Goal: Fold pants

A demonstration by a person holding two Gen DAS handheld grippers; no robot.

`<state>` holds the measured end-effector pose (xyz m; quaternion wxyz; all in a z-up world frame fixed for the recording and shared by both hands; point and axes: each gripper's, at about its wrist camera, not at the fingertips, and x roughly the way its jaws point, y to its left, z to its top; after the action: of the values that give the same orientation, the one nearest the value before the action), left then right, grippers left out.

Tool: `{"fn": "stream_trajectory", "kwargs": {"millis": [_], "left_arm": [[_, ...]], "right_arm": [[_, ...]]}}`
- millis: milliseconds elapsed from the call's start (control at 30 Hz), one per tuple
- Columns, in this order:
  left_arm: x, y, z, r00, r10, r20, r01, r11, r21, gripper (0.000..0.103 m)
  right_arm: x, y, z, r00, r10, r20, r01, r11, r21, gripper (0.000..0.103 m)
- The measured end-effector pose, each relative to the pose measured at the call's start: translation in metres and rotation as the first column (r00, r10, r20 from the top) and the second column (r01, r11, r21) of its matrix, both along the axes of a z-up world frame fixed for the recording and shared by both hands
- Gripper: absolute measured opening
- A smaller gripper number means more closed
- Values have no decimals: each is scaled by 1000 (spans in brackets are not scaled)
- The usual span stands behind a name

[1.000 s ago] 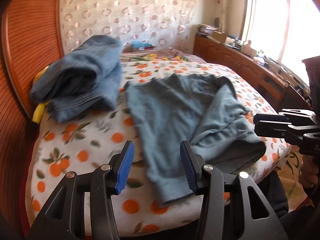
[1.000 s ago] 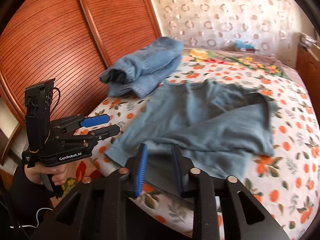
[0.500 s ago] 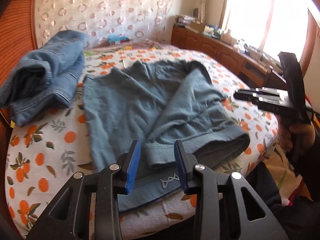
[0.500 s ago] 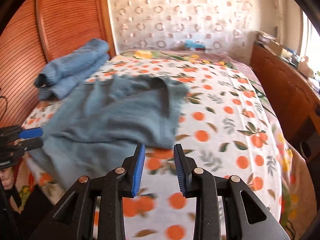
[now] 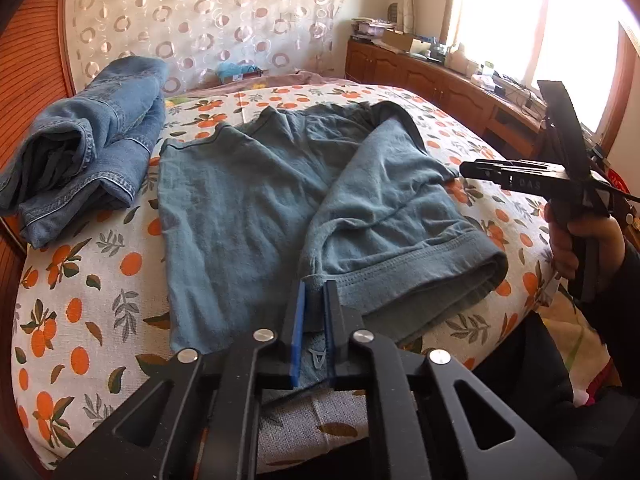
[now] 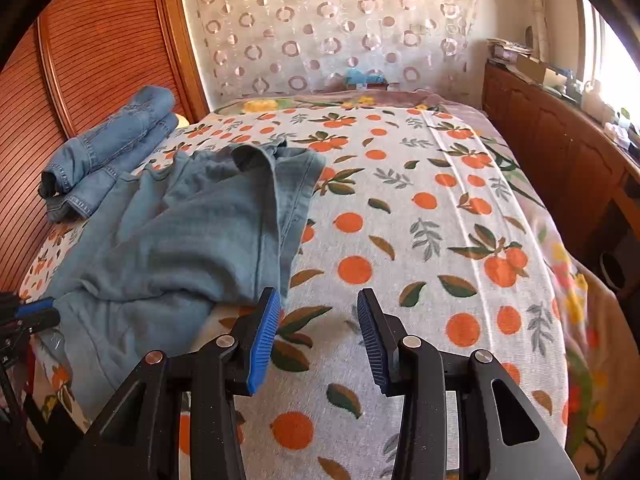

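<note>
Your left tongs (image 5: 313, 300) are pressed nearly together, pinching the near hem of the pants (image 5: 256, 200) at the bed's front edge; a strip of fabric shows between the blue pads. Your right tongs (image 6: 318, 320) are spread wide, holding nothing, hovering over bare bedspread just beside the pants' right edge.

Pants: teal-grey, soft knit, lying across the near-left part of the bed (image 6: 440, 208). One leg is folded diagonally over the other; its wide stitched cuff sits near the front edge. Fabric is wrinkled, not flat. The waistband end lies toward the headboard side, dark inner lining showing at the far fold.

Bedspread: white, orange-fruit print with leaves.

Beyond the pants, to the left, a stack of folded blue jeans (image 5: 88, 136) rests against the slatted wooden panel (image 6: 100, 52), just beside the pants' far-left corner; contact not resolvable.

In the left wrist view, your right hand (image 5: 580, 240) grips its handle over the bed's right edge.

Far: wooden cabinet (image 6: 560, 148) along the window side, cluttered on top; ring-patterned curtain (image 6: 328, 28) behind the bed.
</note>
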<state>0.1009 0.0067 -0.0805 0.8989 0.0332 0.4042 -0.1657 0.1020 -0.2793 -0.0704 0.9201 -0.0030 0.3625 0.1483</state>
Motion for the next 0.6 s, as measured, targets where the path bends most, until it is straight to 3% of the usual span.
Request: {"fn": "stream_trajectory", "kwargs": {"millis": [133,333,600], "left_arm": [[-10,3,17,1000,0,28,1,999,-38,7],[-34,28,47,995,49,87,-45,998,-50,7],[-30,52,3,993,110,-31,-111,993,-36,8]], "right_arm": [[2,3,1,1000,0,31,2,999,-55,42],[10,-5,-6,999,33,22,-33,999,-5,42],[7,-9,-7,998,55,27,-55,998,-14,42]]}}
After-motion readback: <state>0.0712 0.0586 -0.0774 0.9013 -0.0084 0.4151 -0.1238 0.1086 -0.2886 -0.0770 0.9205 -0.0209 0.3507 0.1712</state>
